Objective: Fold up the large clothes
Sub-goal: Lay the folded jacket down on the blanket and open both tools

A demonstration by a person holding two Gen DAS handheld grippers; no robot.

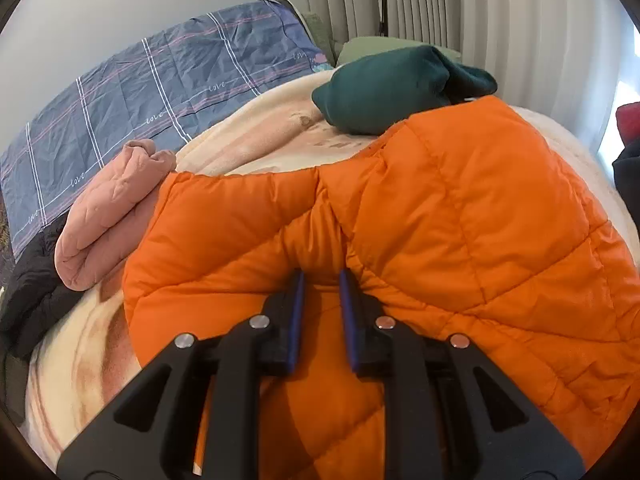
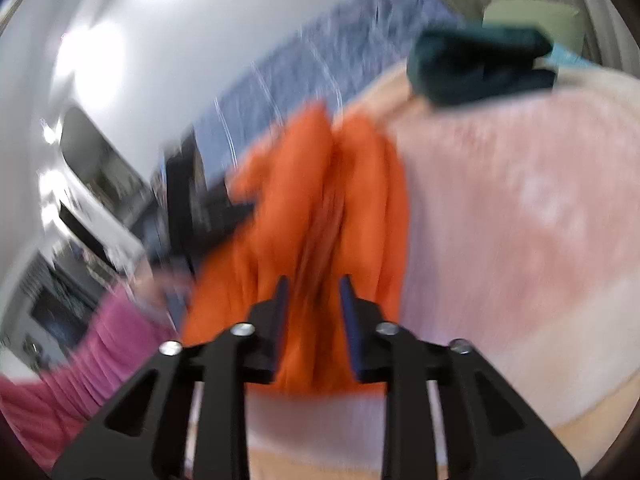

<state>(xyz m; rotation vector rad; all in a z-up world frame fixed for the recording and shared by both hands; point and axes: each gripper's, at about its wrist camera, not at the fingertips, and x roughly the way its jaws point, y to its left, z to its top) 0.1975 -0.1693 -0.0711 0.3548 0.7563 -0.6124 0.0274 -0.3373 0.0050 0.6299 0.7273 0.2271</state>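
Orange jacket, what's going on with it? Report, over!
Left gripper pinching a fold of the jacket. Right gripper straddles jacket fabric, grip unclear in blur. Green garment and pink garment lie close by.

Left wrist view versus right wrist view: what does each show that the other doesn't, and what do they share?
Only the left wrist view shows the folded pink garment, a black garment at the bed's edge and the curtains. Only the right wrist view, which is blurred, shows a pink sleeve and dark furniture by the wall. Both show the orange puffer jacket between the fingers of their own hand-held gripper, the dark green garment, the blue plaid sheet and the cream blanket.
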